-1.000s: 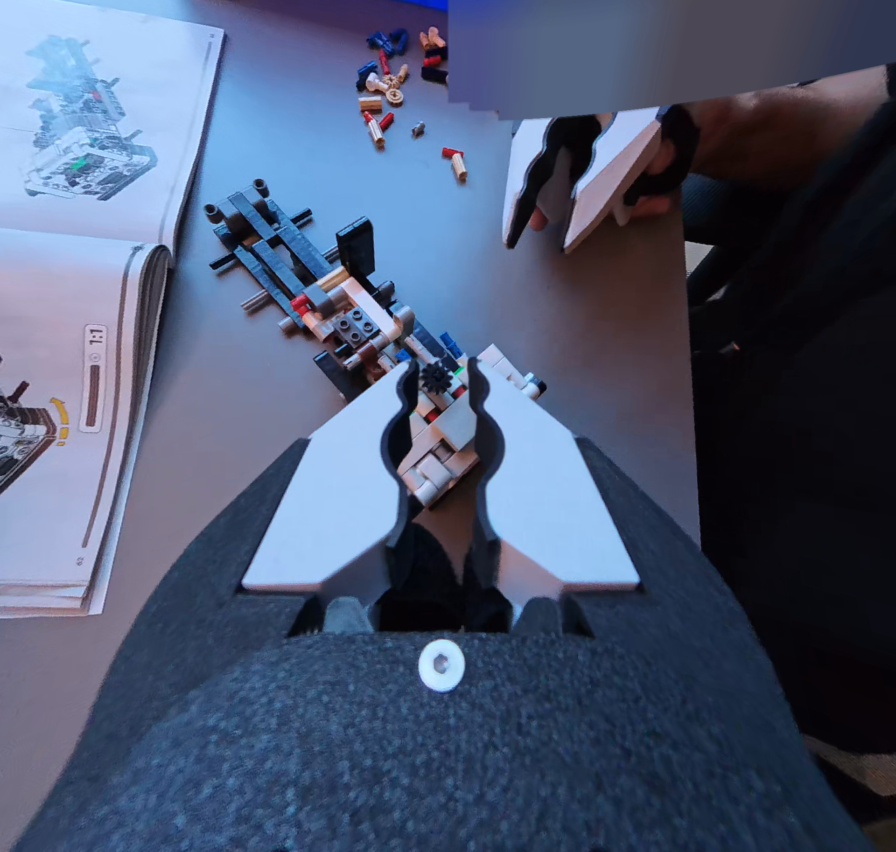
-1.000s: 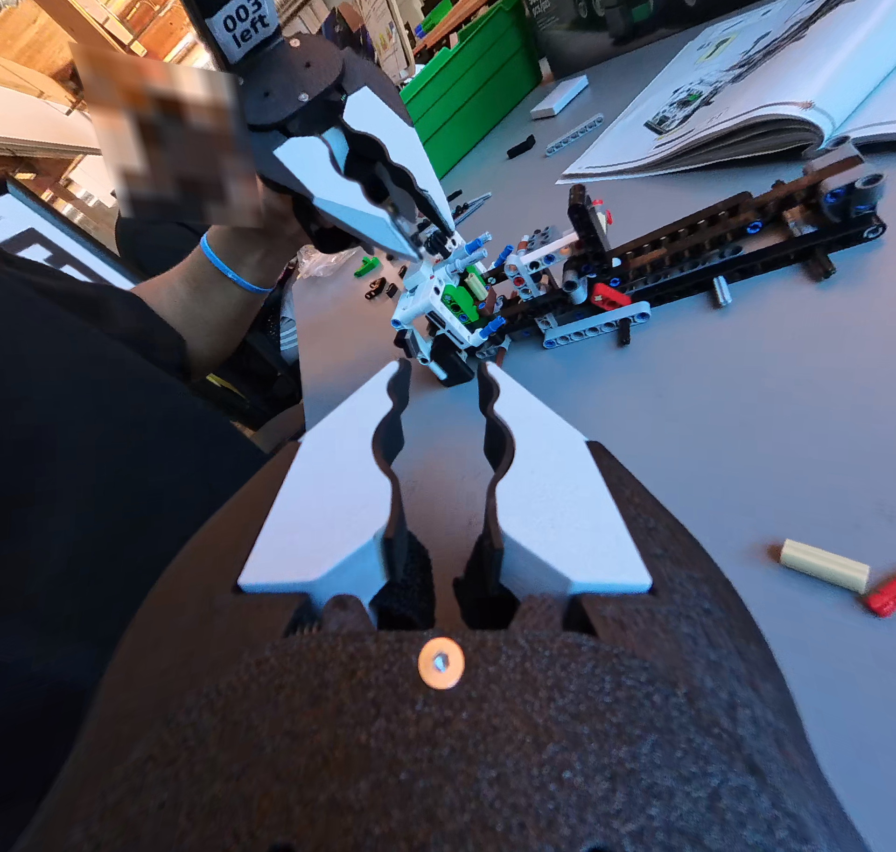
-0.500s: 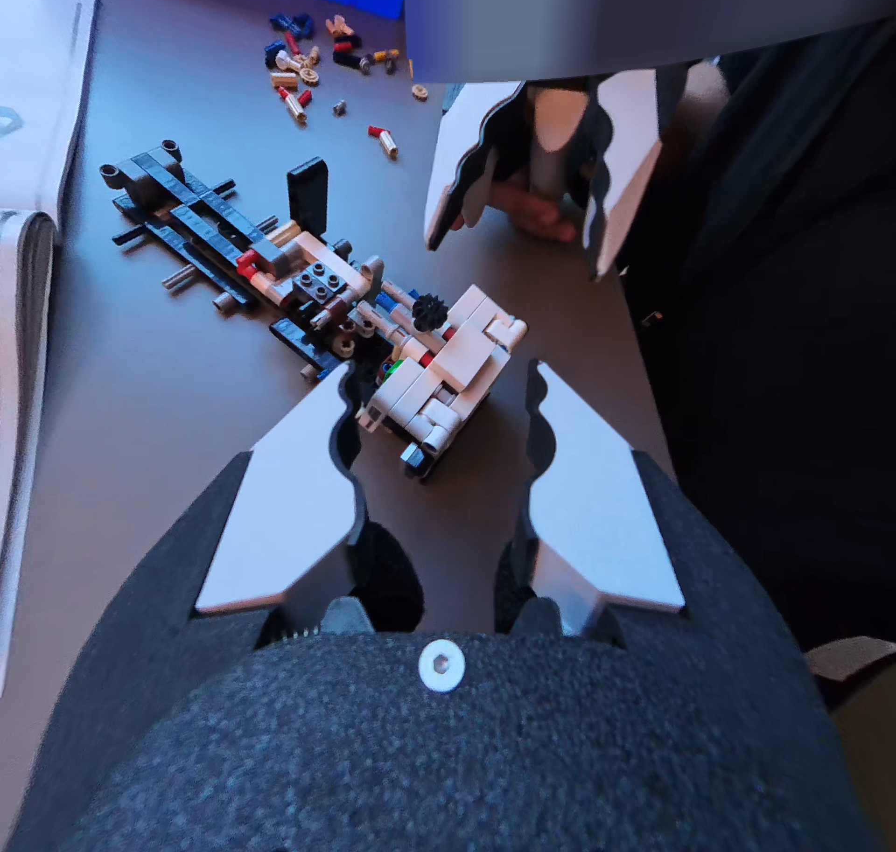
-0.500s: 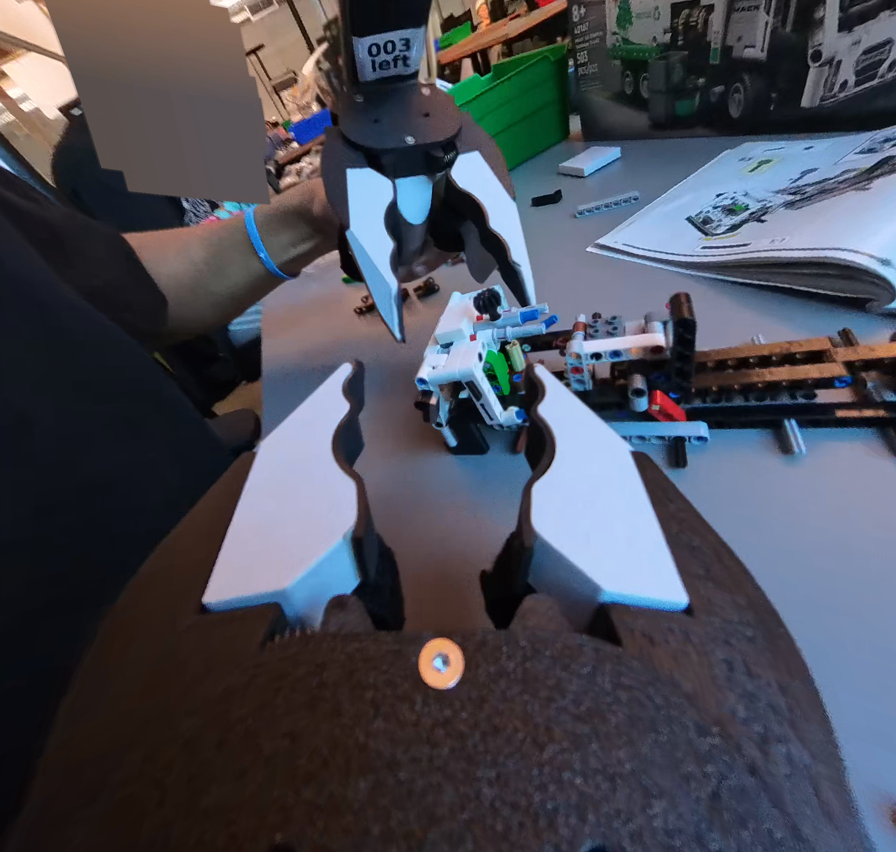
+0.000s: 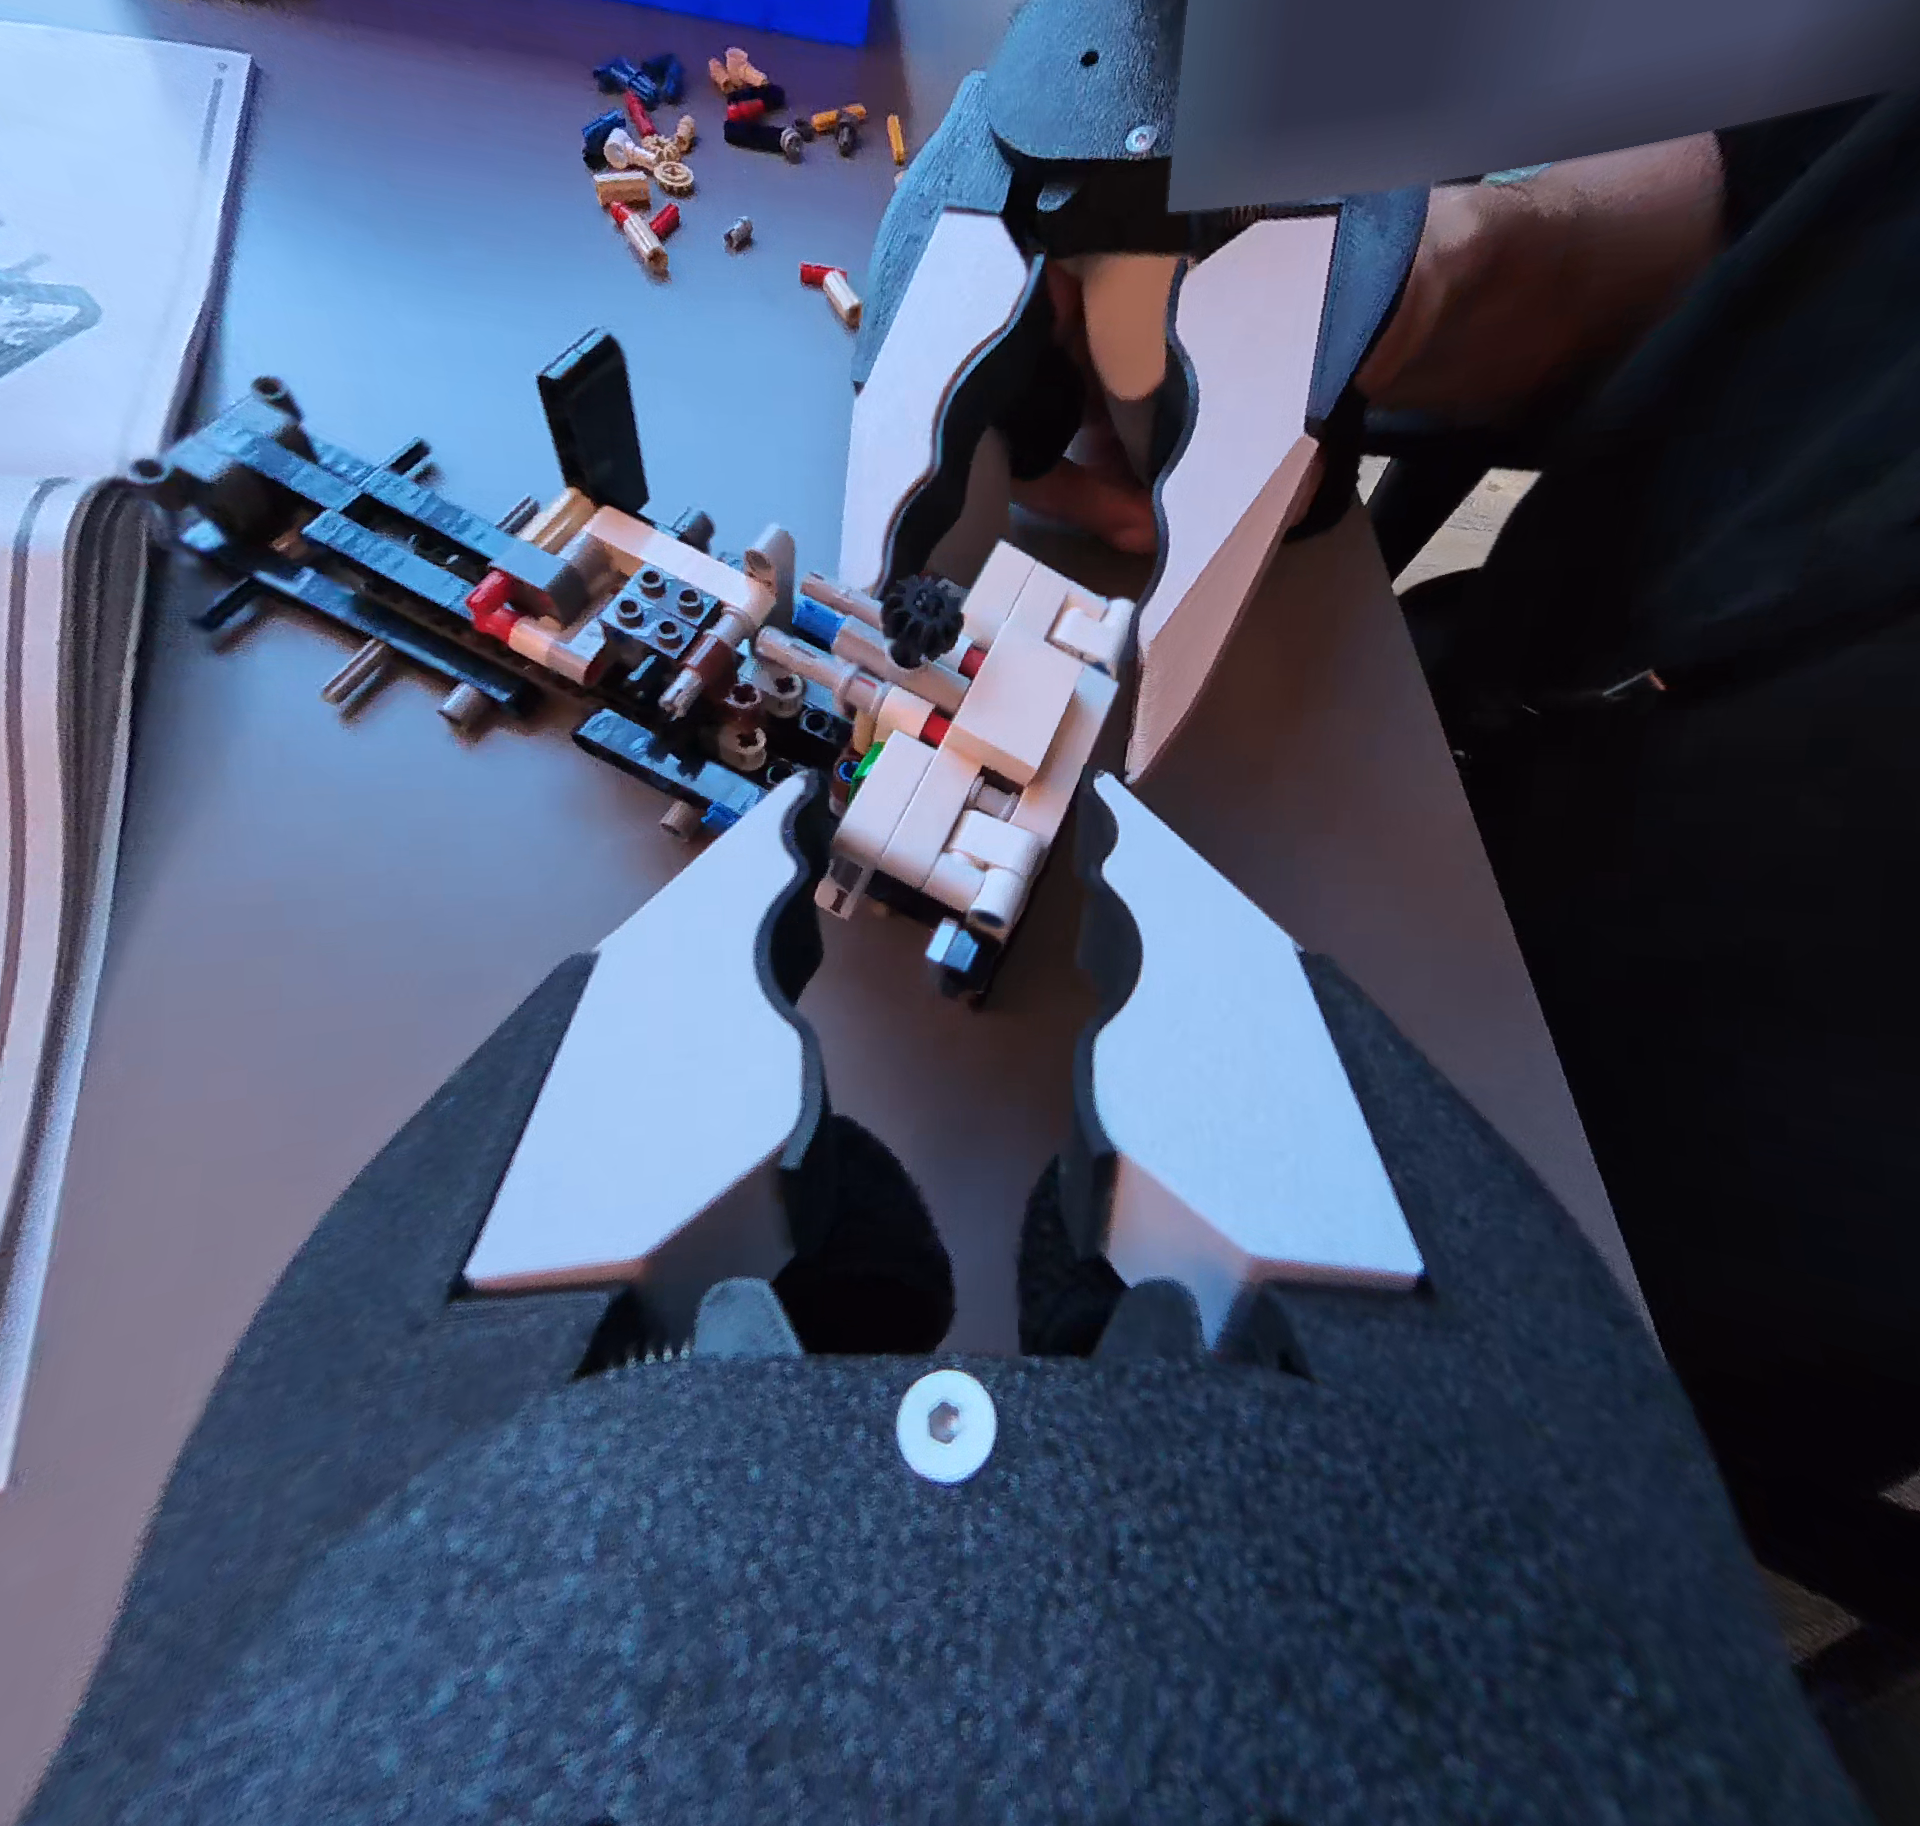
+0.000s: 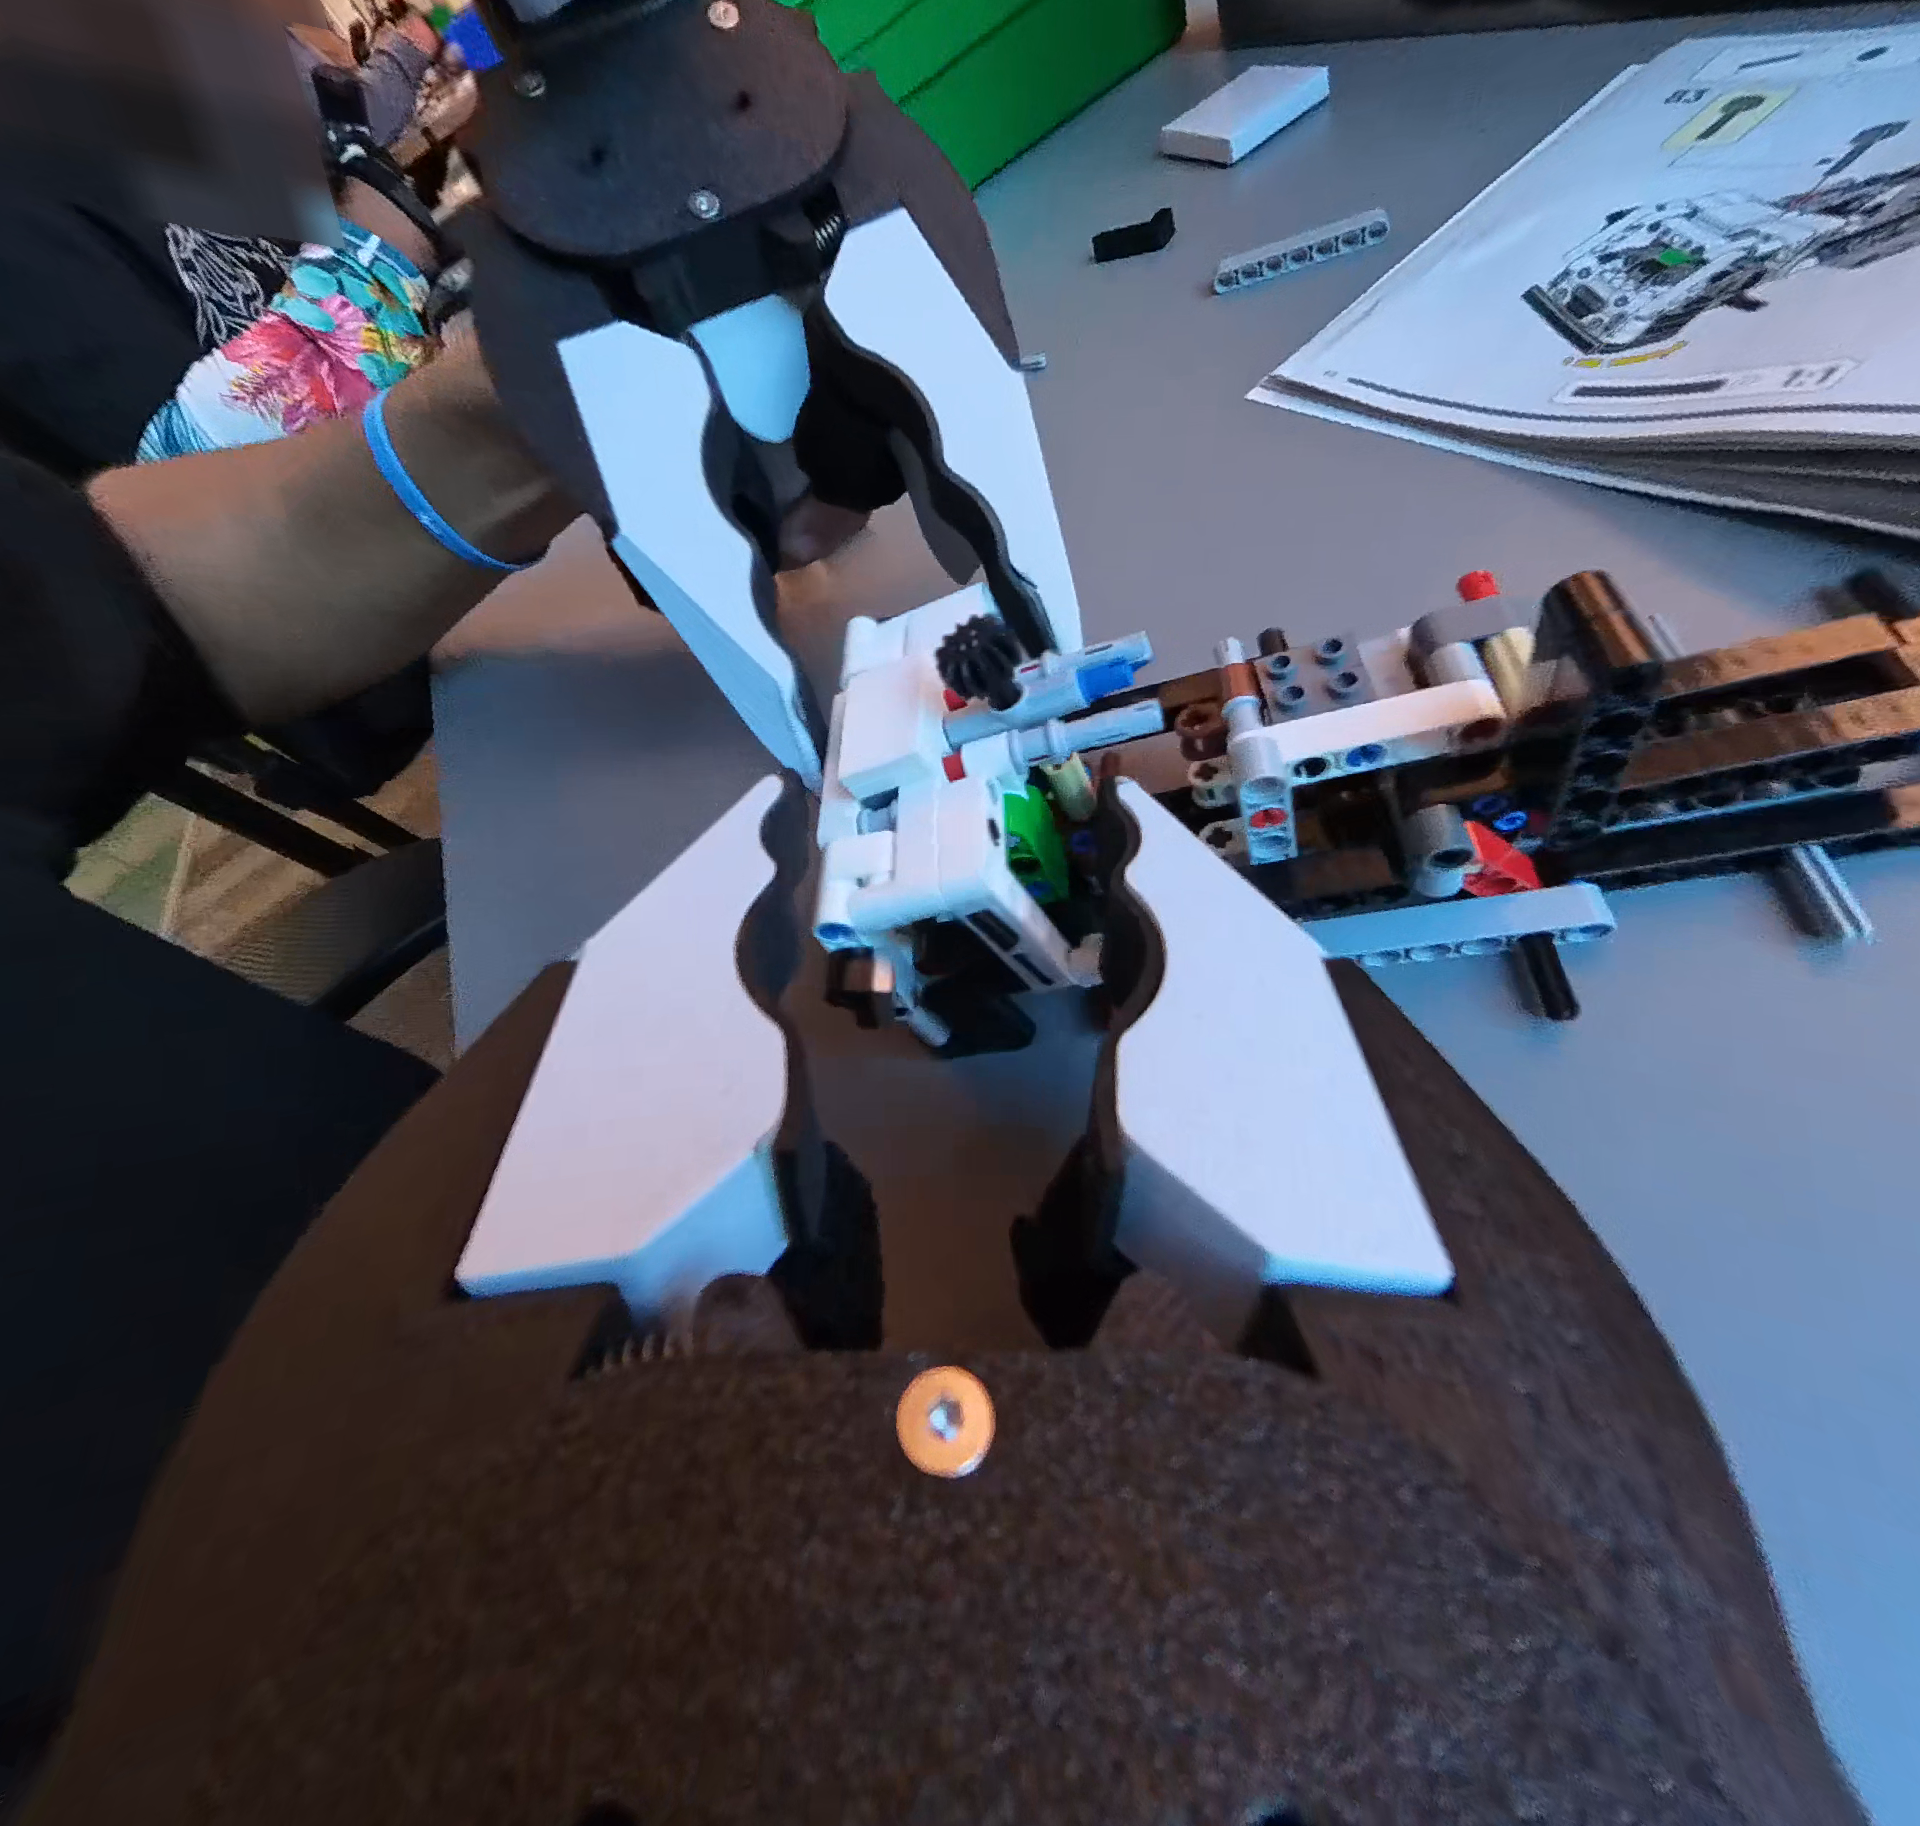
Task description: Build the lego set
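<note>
The Lego model lies on the grey table: a long black chassis [image 5: 343, 540] [image 6: 1714, 737] with a white cab block [image 5: 997, 737] [image 6: 914, 841] at its near end and a black gear [image 5: 920, 618] [image 6: 977, 664] on top. My left gripper [image 5: 951, 789] is open, with its jaws straddling one end of the cab. It also shows in the right wrist view [image 6: 935, 706], coming down from above. My right gripper [image 6: 948, 789] is open, and its jaws straddle the cab from the opposite side, close to its faces. It also shows in the left wrist view [image 5: 997, 675].
An open instruction booklet [image 5: 94, 322] [image 6: 1662, 270] lies beside the chassis. Several small loose pins and connectors [image 5: 686, 166] lie beyond the model. A white tile [image 6: 1242, 114], a grey beam [image 6: 1299, 254] and a green bin [image 6: 997, 20] are farther back. The table edge [image 5: 1455, 737] runs beside the cab. Left and right tips are no more than a few centimetres apart.
My left gripper let go of the cab, opened wide, then narrowed around it again. My right gripper opened and moved in until its jaws straddle the cab.
</note>
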{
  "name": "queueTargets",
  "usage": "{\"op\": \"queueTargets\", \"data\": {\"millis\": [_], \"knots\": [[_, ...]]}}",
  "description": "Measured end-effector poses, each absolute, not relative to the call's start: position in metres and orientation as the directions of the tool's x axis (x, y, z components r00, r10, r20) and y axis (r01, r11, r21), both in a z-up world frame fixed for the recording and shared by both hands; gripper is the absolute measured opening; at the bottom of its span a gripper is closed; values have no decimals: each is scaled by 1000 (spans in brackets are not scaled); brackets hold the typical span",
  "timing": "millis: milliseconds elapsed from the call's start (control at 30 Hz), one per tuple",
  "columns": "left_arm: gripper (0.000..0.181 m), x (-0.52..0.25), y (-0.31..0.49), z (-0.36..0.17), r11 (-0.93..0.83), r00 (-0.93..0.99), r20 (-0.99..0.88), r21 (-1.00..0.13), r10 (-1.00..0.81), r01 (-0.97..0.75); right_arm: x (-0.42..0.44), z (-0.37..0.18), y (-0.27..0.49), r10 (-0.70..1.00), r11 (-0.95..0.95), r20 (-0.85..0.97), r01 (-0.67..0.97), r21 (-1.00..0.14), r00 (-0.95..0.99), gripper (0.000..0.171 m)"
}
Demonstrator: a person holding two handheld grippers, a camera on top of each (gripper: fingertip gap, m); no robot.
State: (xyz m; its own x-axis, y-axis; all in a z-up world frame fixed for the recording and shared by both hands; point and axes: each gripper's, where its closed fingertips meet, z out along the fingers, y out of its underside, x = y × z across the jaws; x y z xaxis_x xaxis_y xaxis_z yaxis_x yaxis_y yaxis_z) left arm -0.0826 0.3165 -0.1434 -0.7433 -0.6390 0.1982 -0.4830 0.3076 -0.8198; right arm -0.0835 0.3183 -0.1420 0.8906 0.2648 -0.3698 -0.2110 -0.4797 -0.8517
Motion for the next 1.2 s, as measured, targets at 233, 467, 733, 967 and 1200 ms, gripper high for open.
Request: {"op": "queueTargets", "data": {"millis": [233,467,733,967,1200], "knots": [[44,-83,314,-145,298,-757,197,-834,-623,-463,-85,-143,316,277,-481,-328,-165,-861,903,49],[42,-82,310,-145,271,-765,242,-837,-597,-476,-83,-144,314,313,-495,-353,-166,-853,882,48],[47,-83,317,-145,271,-704,216,-816,-676,-511,-84,-145,316,318,-503,-362,-168,-848,876,47],[43,-78,319,-106,223,-687,182,-862,-703,-456,-84,-144,316,321,-511,-396,-195,-837,860,43],[27,-65,306,-110,312,-729,153,-832,-667,-459,-81,-139,317,324,-465,-342,-166,-869,882,56]]}}
